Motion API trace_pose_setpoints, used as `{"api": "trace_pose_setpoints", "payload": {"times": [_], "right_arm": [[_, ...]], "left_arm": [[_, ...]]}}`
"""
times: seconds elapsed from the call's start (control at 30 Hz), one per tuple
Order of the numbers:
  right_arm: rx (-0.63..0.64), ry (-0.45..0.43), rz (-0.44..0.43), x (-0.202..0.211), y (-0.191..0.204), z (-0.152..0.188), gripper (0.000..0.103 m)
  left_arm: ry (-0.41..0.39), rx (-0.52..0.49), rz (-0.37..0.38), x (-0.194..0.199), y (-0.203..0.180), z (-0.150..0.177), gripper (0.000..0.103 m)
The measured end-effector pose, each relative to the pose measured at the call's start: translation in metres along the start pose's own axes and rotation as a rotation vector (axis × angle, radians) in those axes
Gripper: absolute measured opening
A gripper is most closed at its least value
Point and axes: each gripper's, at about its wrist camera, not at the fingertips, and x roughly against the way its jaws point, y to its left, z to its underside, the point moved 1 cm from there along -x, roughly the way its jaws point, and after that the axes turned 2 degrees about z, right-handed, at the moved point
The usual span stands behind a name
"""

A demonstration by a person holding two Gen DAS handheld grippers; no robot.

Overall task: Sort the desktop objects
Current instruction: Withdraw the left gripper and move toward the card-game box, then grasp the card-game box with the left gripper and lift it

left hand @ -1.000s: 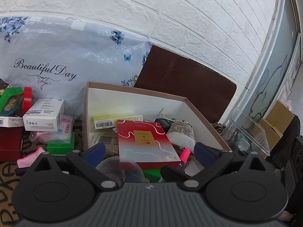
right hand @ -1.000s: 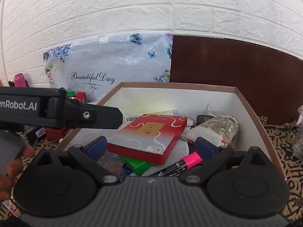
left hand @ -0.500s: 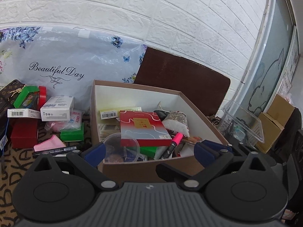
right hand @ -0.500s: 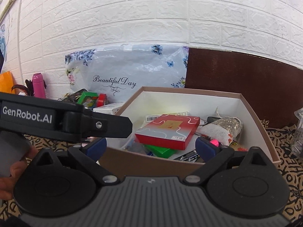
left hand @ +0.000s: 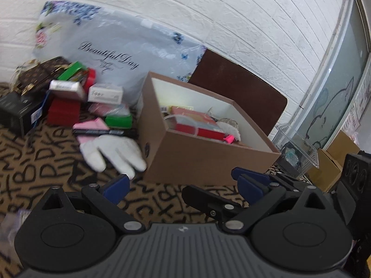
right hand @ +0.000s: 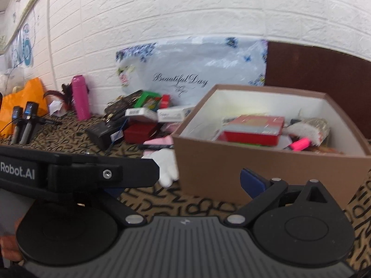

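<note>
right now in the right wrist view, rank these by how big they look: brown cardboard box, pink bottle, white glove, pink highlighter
1. brown cardboard box, by far the largest.
2. pink bottle and white glove: these look alike in size. The glove is partly hidden behind the left gripper's arm and lies nearer the camera, so I won't rank them.
3. pink highlighter, smallest, and only partly visible.

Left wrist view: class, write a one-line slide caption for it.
Open left gripper held short of a brown box of sorted items, white glove lying beside it.

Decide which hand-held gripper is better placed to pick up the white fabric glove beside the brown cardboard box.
Left. The left hand-held gripper is open, with the white fabric glove just ahead. It sits nearer than the right hand-held gripper.
</note>
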Motion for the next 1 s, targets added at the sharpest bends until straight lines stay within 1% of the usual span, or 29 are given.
{"api": "trace_pose_setpoints", "payload": {"times": [0.2, 0.33, 0.5, 0.6, 0.7, 0.8, 0.93, 1.0], "right_arm": [[0.018, 0.06, -0.089, -0.006, 0.029, 0.025, 0.099], [0.032, 0.093, -0.155, -0.012, 0.048, 0.039, 0.099], [0.066, 0.129, -0.218, -0.022, 0.069, 0.05, 0.099], [0.093, 0.146, -0.237, -0.028, 0.079, 0.055, 0.099], [0.132, 0.155, -0.253, -0.032, 0.089, 0.059, 0.099], [0.191, 0.157, -0.253, -0.037, 0.098, 0.062, 0.099], [0.275, 0.16, -0.243, -0.045, 0.106, 0.064, 0.099], [0.306, 0.157, -0.245, -0.051, 0.11, 0.064, 0.099]], "left_arm": [[0.014, 0.071, -0.068, 0.034, 0.035, 0.026, 0.102], [0.011, 0.098, -0.133, 0.058, 0.056, 0.039, 0.102], [0.011, 0.164, -0.213, 0.073, 0.083, 0.051, 0.102], [0.005, 0.212, -0.24, 0.077, 0.097, 0.052, 0.101], [-0.012, 0.221, -0.261, 0.079, 0.108, 0.051, 0.101], [-0.005, 0.233, -0.298, 0.078, 0.118, 0.052, 0.101], [0.006, 0.253, -0.302, 0.073, 0.129, 0.053, 0.101], [0.006, 0.246, -0.3, 0.071, 0.132, 0.051, 0.099]]}}
